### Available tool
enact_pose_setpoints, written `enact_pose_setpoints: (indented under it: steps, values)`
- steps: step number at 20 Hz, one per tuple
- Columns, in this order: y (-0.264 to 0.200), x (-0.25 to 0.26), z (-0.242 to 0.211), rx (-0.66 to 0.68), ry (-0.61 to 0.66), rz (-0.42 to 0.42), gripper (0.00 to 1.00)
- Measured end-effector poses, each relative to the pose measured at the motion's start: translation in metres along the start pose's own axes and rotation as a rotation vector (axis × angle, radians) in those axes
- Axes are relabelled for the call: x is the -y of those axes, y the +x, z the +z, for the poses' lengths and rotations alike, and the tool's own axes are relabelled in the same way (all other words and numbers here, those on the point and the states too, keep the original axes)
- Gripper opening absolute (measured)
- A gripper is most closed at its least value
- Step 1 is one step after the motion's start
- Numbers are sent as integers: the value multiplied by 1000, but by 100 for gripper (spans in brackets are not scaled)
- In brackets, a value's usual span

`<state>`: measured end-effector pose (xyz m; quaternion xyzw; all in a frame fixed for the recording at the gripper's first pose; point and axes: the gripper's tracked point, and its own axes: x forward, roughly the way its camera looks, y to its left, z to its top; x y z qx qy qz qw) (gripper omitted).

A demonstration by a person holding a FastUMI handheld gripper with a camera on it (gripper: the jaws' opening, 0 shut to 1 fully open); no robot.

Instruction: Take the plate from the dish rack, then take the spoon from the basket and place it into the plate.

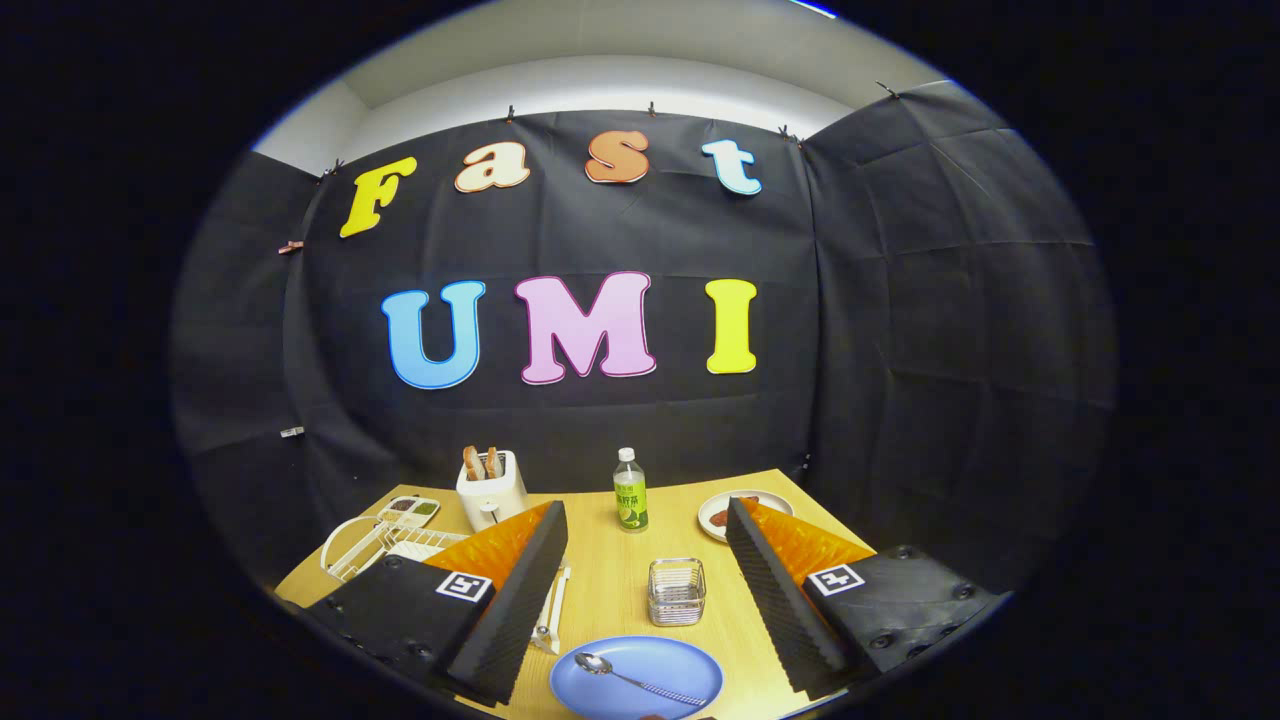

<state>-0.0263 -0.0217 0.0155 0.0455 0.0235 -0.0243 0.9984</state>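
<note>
Gripper view: spoon lies in plate on desk, apparently complete; tongs spread wide, holding nothing; basket beyond.

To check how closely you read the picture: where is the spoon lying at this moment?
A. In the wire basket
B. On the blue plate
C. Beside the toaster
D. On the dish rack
B. The spoon lies across the blue plate, which sits on the table between the open gripper's fingers, nearer than the wire basket.
</note>
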Motion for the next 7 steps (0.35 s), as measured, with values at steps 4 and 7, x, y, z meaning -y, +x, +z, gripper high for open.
enact_pose_setpoints:
  steps: [4,7]
  values:
    - [1,-9,5,13,4,11,98]
    - [-2,-14,8,21,-2,24,98]
